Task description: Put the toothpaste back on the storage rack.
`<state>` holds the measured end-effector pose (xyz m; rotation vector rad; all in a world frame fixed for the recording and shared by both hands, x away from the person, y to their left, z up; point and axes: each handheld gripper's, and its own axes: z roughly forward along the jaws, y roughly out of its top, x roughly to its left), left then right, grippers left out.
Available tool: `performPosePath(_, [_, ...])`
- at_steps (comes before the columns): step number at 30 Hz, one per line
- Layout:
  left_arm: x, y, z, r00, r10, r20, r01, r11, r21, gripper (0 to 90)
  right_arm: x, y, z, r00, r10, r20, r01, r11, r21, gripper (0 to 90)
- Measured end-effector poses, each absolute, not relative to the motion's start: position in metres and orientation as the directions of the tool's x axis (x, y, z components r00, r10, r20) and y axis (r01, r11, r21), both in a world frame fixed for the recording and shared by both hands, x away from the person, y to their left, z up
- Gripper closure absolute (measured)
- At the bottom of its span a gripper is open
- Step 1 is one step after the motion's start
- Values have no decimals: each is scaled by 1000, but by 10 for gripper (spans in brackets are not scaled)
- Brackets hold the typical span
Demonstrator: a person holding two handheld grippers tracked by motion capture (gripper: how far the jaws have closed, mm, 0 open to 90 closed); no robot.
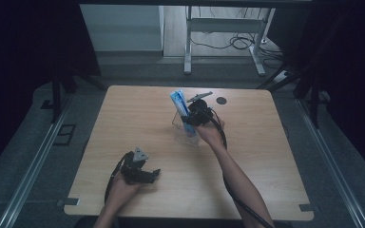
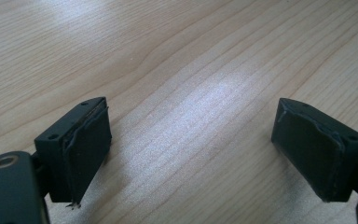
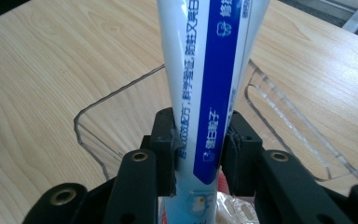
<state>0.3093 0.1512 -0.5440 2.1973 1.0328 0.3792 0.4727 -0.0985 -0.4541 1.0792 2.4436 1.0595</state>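
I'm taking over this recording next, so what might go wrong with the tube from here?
The right gripper pinches the toothpaste tube low on its soft body, so it may slip or tilt. The clear holder under it looks light and might shift or tip when the tube goes in. The left gripper rests open on the table, steadying nothing.

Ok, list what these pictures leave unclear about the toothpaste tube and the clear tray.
- Toothpaste tube: its top is cut off by the upper edge of the right gripper view; its bottom is hidden behind the right claw.
- Clear tray: its near part is hidden behind the same claw; in the high view it is too small and see-through to trace.
- Tube lettering: too small in the high view.
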Motion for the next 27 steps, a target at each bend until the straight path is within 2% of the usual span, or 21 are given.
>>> performPosePath(12, [309,151,-544,645,764,-20,569,-462,680,120,473,-97,-453,-701,711,64,547,477,688,644])
performPosePath(27, [309,151,-544,645,764,-20,568,-462,681,120,469,-99,-449,-715,695,80,530,463,710,485])
